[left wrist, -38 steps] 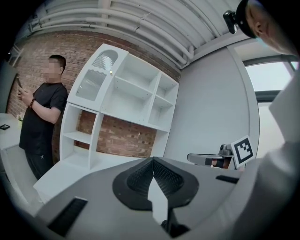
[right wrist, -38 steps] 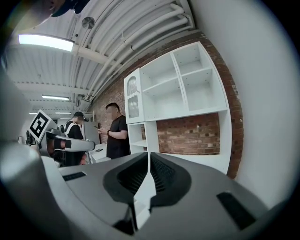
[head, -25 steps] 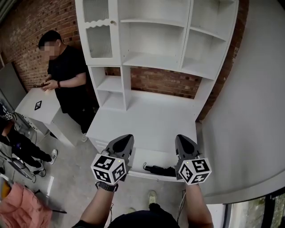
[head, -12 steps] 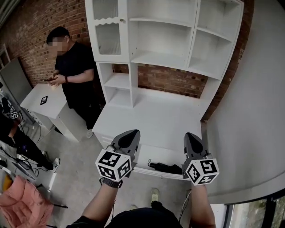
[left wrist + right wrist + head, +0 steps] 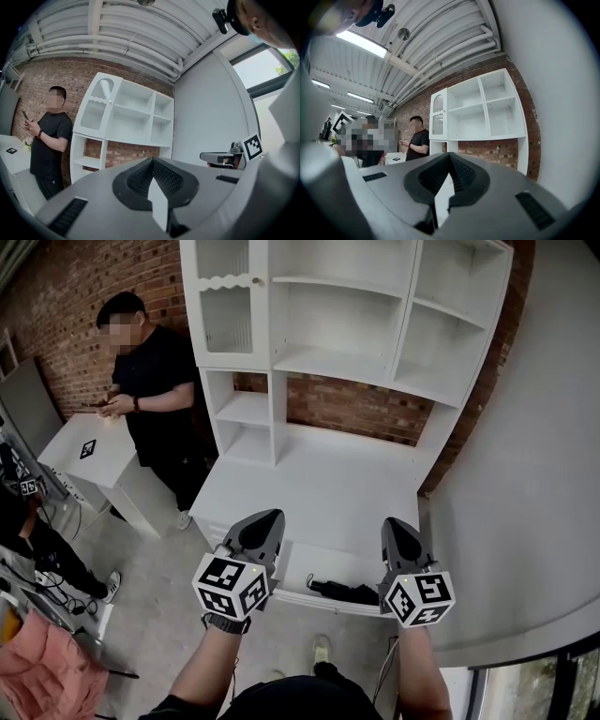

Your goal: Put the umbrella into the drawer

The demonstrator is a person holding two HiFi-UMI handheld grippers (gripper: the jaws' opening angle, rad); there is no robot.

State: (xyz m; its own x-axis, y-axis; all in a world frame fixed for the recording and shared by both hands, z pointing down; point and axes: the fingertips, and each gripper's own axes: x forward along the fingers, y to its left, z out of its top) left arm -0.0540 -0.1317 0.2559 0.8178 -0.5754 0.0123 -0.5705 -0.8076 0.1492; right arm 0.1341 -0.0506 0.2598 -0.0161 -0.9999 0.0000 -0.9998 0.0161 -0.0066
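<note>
A black folded umbrella (image 5: 345, 592) lies inside the open white drawer (image 5: 302, 566) at the front of the white desk (image 5: 328, 488). Both grippers are held level above the drawer, pointing at the shelf unit. My left gripper (image 5: 264, 518) hangs over the drawer's left end, apart from the umbrella. My right gripper (image 5: 395, 525) is over the drawer's right end, with the umbrella's tip below it. In the left gripper view the left gripper (image 5: 153, 160) is shut with nothing in it. The right gripper (image 5: 450, 154) is likewise shut and empty in the right gripper view.
White open shelves (image 5: 337, 324) rise behind the desk against a brick wall (image 5: 352, 413). A person in black (image 5: 155, 381) stands at the left beside a small white table (image 5: 89, 456). A white wall (image 5: 525, 474) closes the right side. A pink cloth (image 5: 37, 676) lies at the lower left.
The head view has swung a little, so the desk sits further right in the picture. My left gripper has drifted slightly. The umbrella stays in the drawer and both grippers stay shut.
</note>
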